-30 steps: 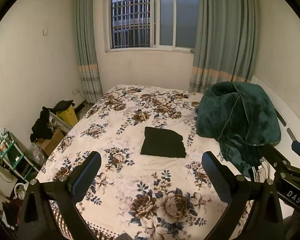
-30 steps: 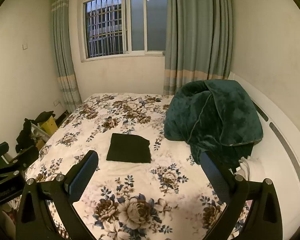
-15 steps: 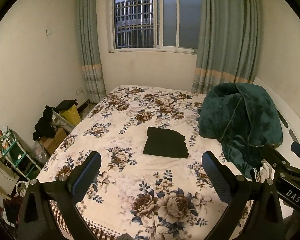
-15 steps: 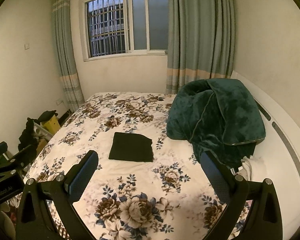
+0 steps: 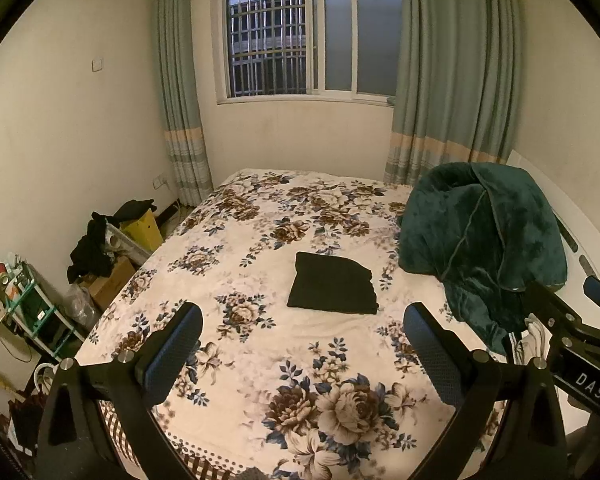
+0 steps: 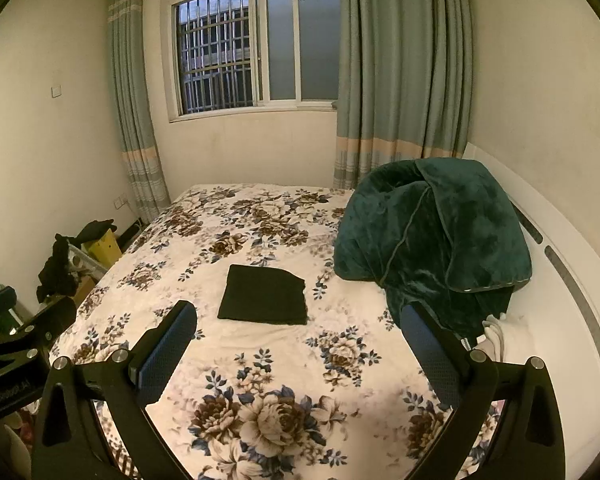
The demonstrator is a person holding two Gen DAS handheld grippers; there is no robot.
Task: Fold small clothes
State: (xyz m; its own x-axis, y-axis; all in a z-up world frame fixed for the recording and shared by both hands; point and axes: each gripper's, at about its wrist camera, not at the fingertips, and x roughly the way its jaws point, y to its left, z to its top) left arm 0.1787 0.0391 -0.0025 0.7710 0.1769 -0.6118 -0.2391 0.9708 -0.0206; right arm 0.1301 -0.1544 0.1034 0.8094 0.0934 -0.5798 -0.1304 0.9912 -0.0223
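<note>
A small black garment (image 5: pixel 332 289) (image 6: pixel 265 295) lies folded into a neat rectangle in the middle of the flowered bedspread (image 5: pixel 260 360) (image 6: pixel 284 372). My left gripper (image 5: pixel 303 344) hovers open above the near part of the bed, well short of the garment, with nothing between its fingers. In its own view my right gripper (image 6: pixel 298 342) stands just as wide open and empty, also nearer than the garment. Each gripper's frame shows at the edge of the other's view.
A heaped dark green plush blanket (image 5: pixel 484 240) (image 6: pixel 432 236) fills the bed's right side by the white headboard (image 6: pixel 572 280). Left of the bed are dark clothes on boxes (image 5: pixel 100 248) and a cluttered green shelf (image 5: pixel 24 304). A barred window (image 5: pixel 300 36) and curtains stand behind.
Both grippers have drawn back and risen a little, so the folded garment sits slightly farther off. The garment itself has not moved and both grippers stay open.
</note>
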